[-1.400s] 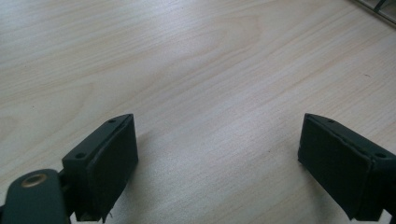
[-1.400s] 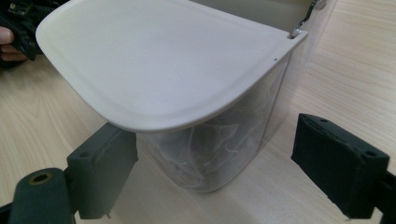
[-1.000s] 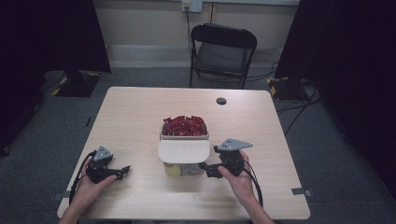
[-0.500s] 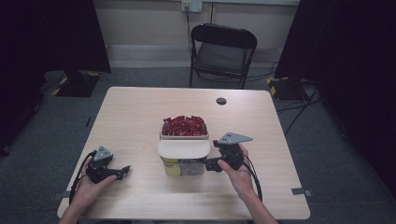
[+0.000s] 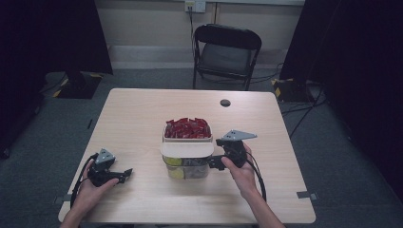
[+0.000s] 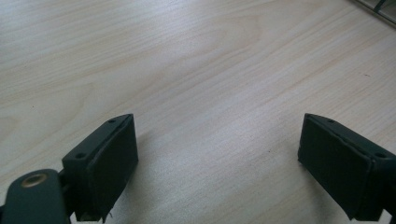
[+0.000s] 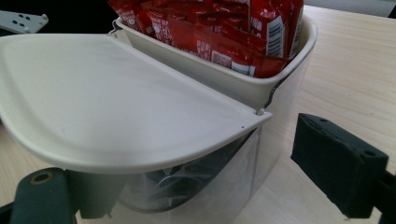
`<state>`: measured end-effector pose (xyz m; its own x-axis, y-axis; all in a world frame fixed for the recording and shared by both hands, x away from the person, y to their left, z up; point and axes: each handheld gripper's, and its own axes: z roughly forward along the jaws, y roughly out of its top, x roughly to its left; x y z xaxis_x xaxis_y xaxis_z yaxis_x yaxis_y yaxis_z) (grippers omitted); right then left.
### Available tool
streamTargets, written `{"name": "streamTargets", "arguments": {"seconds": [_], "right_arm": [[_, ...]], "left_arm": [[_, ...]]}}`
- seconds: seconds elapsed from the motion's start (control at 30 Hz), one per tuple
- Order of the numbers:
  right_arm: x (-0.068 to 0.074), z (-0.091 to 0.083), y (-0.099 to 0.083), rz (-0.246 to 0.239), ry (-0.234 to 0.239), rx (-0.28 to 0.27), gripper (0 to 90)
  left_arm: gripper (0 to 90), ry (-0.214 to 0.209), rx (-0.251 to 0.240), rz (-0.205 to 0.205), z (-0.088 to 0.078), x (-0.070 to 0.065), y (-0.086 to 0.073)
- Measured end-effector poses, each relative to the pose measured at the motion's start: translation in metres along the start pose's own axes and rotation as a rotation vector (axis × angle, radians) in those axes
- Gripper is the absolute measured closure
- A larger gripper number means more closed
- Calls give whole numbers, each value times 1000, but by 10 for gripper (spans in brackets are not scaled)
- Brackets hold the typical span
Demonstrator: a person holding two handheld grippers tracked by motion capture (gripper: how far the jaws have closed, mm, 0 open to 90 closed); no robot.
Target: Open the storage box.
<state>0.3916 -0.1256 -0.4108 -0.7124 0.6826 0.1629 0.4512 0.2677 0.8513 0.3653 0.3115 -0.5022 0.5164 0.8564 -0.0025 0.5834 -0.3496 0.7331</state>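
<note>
The right gripper [image 5: 215, 162] has moved in over the last second: it was a little off the container's right side, and now it sits tight against the near right corner, under the edge of the white lid [image 5: 187, 149]. In the right gripper view its jaws are spread, one below the lid's [image 7: 112, 93] underside at the left, the other out in the open by the clear wall at the right. Nothing is pinched yet.

The container [image 5: 186, 166] itself has not shifted. It stands near the middle of the worktop [image 5: 142, 118], a clear tub with a white lid swung part-way over its near half, and behind that a white tray packed with red sachets [image 5: 187, 128]. Up close the sachets [image 7: 219, 28] stand on end and crowd the tray to its rim. Something dark, and a yellowish thing, lie in the clear part below; I cannot tell what they are.

The left gripper [image 5: 124, 175] has stayed where it was, resting on the worktop well to the left, with its jaws wide apart over bare wood [image 6: 210, 93].

To my eye the approach is finished and the next thing is a grip on the lid's edge or the tub's corner. The lid overhangs, so a careless close could tip it.
</note>
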Motion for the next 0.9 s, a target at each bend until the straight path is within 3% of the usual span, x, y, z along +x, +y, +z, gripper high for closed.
{"name": "streamTargets", "arguments": {"seconds": [0.9], "right_arm": [[-8, 9, 14, -5, 8, -7, 136]], "left_arm": [[115, 1, 0, 0, 0, 0, 0]]}}
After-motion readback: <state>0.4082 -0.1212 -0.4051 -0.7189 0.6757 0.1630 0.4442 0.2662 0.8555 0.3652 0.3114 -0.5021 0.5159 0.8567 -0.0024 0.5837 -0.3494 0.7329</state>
